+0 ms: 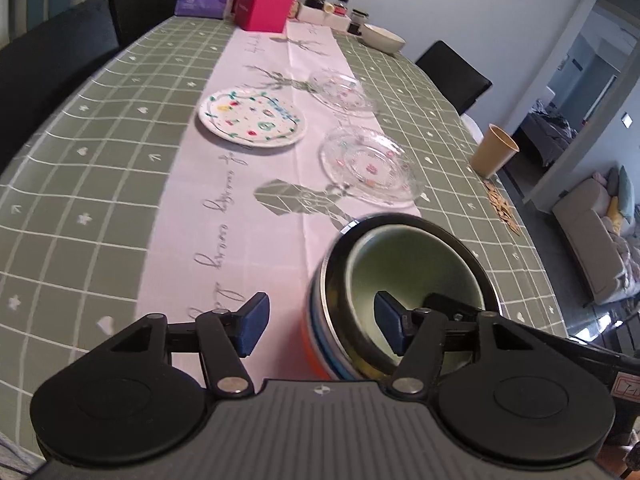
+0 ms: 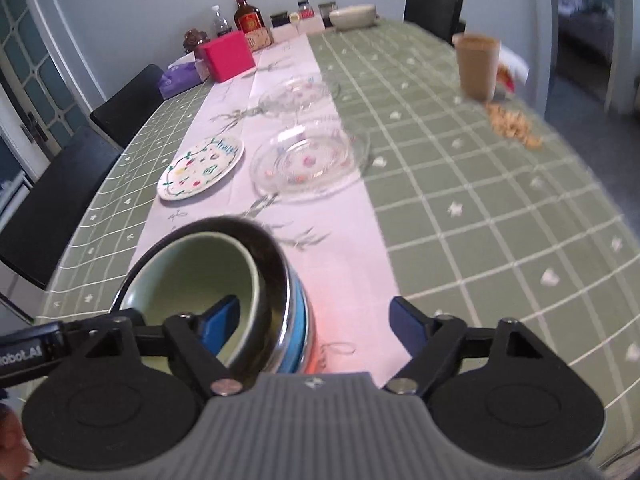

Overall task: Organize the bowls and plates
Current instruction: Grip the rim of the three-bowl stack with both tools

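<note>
A stack of nested bowls stands at the near end of the table: a pale green bowl (image 1: pixel 404 264) (image 2: pixel 200 272) inside a dark bowl, over blue and orange ones. My left gripper (image 1: pixel 322 326) is open and straddles the stack's left wall, one finger inside the green bowl and one outside, pads apart from the wall. My right gripper (image 2: pixel 312 322) is open and straddles the opposite wall the same way. Farther along the runner lie a painted white plate (image 1: pixel 252 118) (image 2: pixel 202 168) and two glass plates (image 1: pixel 370 166) (image 1: pixel 340 88) (image 2: pixel 308 160) (image 2: pixel 298 94).
A white bowl (image 1: pixel 384 38) (image 2: pixel 354 16) sits at the far end among jars, bottles and a pink box (image 1: pixel 262 8) (image 2: pixel 228 56). A tan cup (image 1: pixel 494 150) (image 2: pixel 478 66) and scattered crumbs (image 2: pixel 514 122) lie near the right edge. Black chairs line both sides.
</note>
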